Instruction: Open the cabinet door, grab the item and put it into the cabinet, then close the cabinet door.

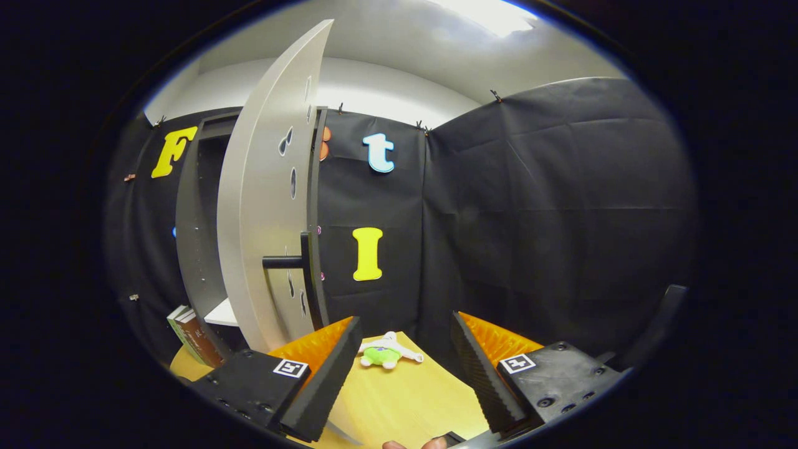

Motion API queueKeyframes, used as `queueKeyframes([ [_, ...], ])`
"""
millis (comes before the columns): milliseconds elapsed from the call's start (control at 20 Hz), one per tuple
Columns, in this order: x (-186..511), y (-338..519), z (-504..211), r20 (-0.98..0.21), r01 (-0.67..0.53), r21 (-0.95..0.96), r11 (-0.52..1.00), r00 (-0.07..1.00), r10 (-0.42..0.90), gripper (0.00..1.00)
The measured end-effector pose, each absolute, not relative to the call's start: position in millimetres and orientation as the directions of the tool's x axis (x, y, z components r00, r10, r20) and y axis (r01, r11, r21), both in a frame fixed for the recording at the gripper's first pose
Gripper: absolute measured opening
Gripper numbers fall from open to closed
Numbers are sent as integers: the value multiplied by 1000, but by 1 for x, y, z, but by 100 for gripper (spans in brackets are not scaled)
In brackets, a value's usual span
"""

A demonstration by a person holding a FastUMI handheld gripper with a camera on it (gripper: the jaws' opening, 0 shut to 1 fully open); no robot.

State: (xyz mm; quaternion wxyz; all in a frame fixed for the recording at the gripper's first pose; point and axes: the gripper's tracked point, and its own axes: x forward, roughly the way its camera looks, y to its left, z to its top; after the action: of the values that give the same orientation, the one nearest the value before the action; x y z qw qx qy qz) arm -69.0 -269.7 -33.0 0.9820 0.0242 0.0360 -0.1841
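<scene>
Gripper view has the gripper (402, 368) hanging over the wooden table (405, 399) with its jaws spread wide and nothing between them. The cabinet door (262, 206) is already swung open, its black handle (283, 260) sticking out toward the camera, and the cabinet (199, 237) sits behind it at the table's far left.

Main worry, I'd say: the open door's edge sits just beside the left finger (324, 374), so a sloppy reach could bump it and swing it back. Also the toy (386, 354) lies right near the table's far edge, so a nudge might push it off.

It's a little plush figure, green body, pale limbs splayed flat, just ahead of the fingers. Looks soft and squishy.
</scene>
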Motion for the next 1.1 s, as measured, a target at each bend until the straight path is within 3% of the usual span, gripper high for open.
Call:
queueKeyframes([
  [600,-52,-150,-36,-90,151,98,984,986,-142,96],
  [1100,14,-26,-46,-71,-34,159,987,996,46,97],
])
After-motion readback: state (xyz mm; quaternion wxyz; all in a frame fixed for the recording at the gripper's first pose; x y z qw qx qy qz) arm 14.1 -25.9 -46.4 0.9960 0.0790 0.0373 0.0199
